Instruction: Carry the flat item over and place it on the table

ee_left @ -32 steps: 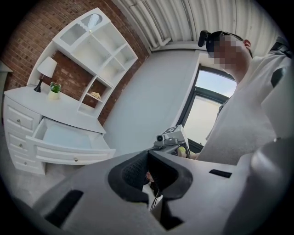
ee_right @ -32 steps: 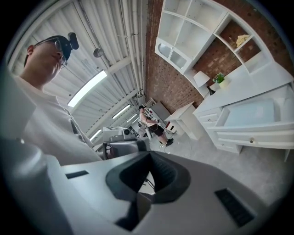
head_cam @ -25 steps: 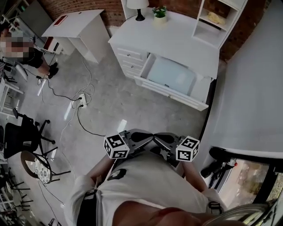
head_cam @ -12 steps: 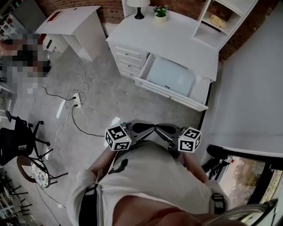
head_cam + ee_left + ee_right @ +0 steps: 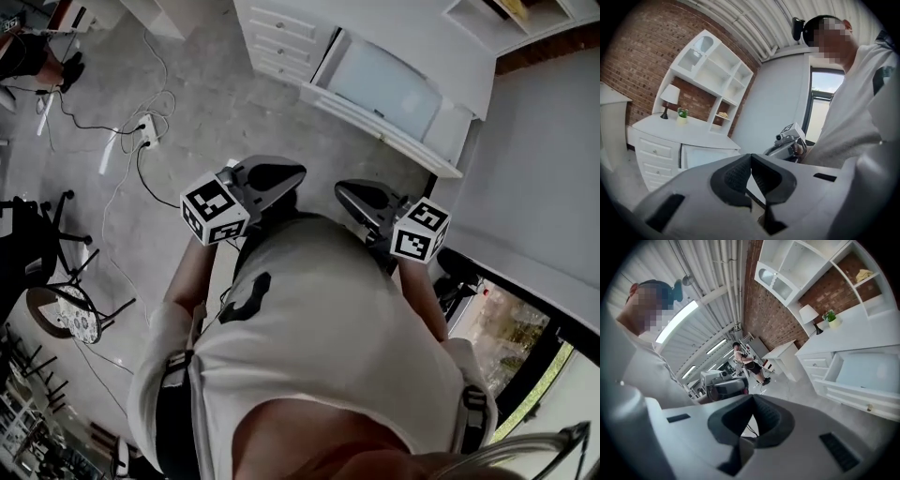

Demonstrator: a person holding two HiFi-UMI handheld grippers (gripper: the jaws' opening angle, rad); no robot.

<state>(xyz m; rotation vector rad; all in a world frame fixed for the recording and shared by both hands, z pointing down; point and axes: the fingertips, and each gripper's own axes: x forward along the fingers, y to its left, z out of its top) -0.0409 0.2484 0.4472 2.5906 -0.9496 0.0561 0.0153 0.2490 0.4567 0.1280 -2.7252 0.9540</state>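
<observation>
A pale flat sheet (image 5: 386, 80) lies in the open drawer (image 5: 375, 117) of a white dresser (image 5: 412, 23), also seen in the right gripper view (image 5: 866, 370). My left gripper (image 5: 281, 178) and right gripper (image 5: 349, 193) are held close to the person's chest, well short of the drawer and apart from each other. In the left gripper view the left gripper (image 5: 750, 157) is shut with nothing between its pads. The right gripper (image 5: 753, 397) is likewise shut and empty. Each gripper shows in the other's view: the right gripper (image 5: 790, 139), the left gripper (image 5: 724, 386).
A power strip with cables (image 5: 141, 131) lies on the grey floor at left, near a chair (image 5: 56, 309). A grey wall (image 5: 544, 169) flanks the dresser. A lamp (image 5: 670, 96) and plant (image 5: 682, 114) stand on the dresser. A small white table (image 5: 785, 357) and a person (image 5: 745, 359) are farther off.
The head view has shifted forward toward the dresser. Both grippers sit higher in the picture and farther apart than before. Their jaws stay shut.
</observation>
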